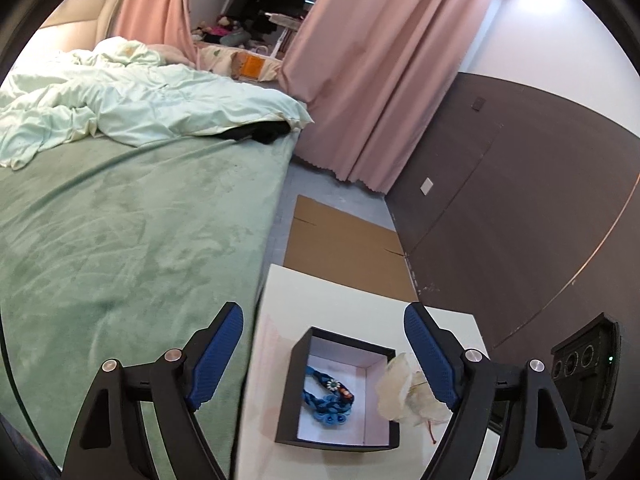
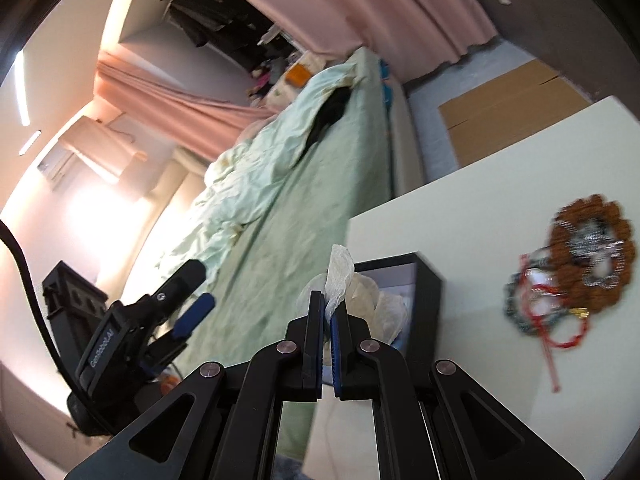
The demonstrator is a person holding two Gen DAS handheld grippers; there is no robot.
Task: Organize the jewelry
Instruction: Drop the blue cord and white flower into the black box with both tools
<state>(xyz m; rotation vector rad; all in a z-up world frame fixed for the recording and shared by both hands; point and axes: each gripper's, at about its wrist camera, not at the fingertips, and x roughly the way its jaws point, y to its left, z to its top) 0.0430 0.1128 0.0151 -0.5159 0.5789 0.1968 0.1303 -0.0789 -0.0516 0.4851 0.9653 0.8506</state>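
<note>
A black box [image 1: 292, 396] with a white inside sits on the white table [image 1: 352, 296]. A blue braided bracelet [image 1: 326, 400] lies in it. My left gripper [image 1: 324, 344] is open and empty above the box. A white gauzy flower piece [image 1: 404, 392] hangs at the box's right edge. In the right wrist view my right gripper [image 2: 327, 304] is shut on that white piece [image 2: 340, 272], beside the box [image 2: 424, 300]. A pile of jewelry [image 2: 576, 268], brown beads, silver chain and red cord, lies on the table [image 2: 480, 184] to the right. The left gripper [image 2: 188, 308] shows at left.
A bed with a green blanket [image 1: 128, 232] and a pale duvet [image 1: 140, 96] adjoins the table's left edge. Flat cardboard [image 1: 340, 240] lies on the floor beyond the table. Pink curtains [image 1: 380, 64] and a dark wall panel [image 1: 500, 200] stand behind.
</note>
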